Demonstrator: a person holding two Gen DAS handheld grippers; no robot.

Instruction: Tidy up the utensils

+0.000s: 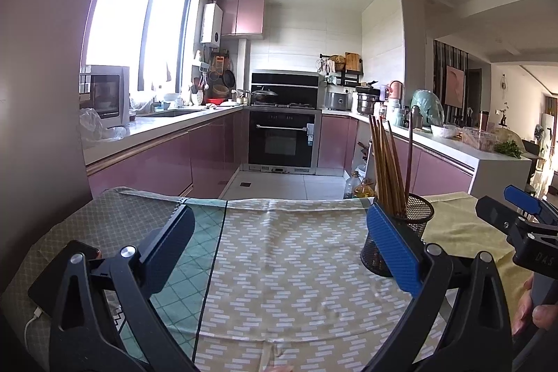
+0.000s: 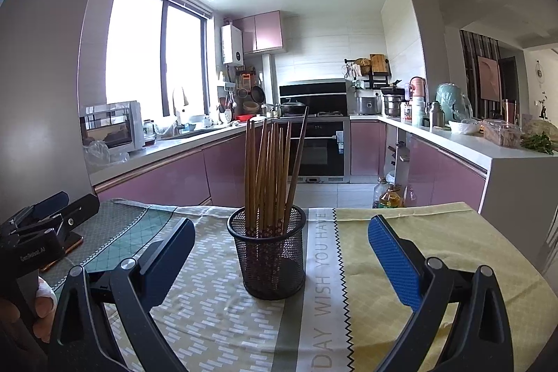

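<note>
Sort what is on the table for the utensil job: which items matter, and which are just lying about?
Job:
- chopsticks, standing in the holder
- black mesh holder
- left tool, open
- right tool, open

Lying about:
- patterned tablecloth
- phone with a white cable, at the table's left edge

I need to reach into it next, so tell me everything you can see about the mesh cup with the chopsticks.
The mesh cup is a round black wire-mesh holder, seemingly metal, with a solid rim. It stands upright on the patterned tablecloth, untouched, in line with the gap of the open right gripper. A bundle of brown wooden-looking chopsticks stands in it; one darker stick leans right.
</note>
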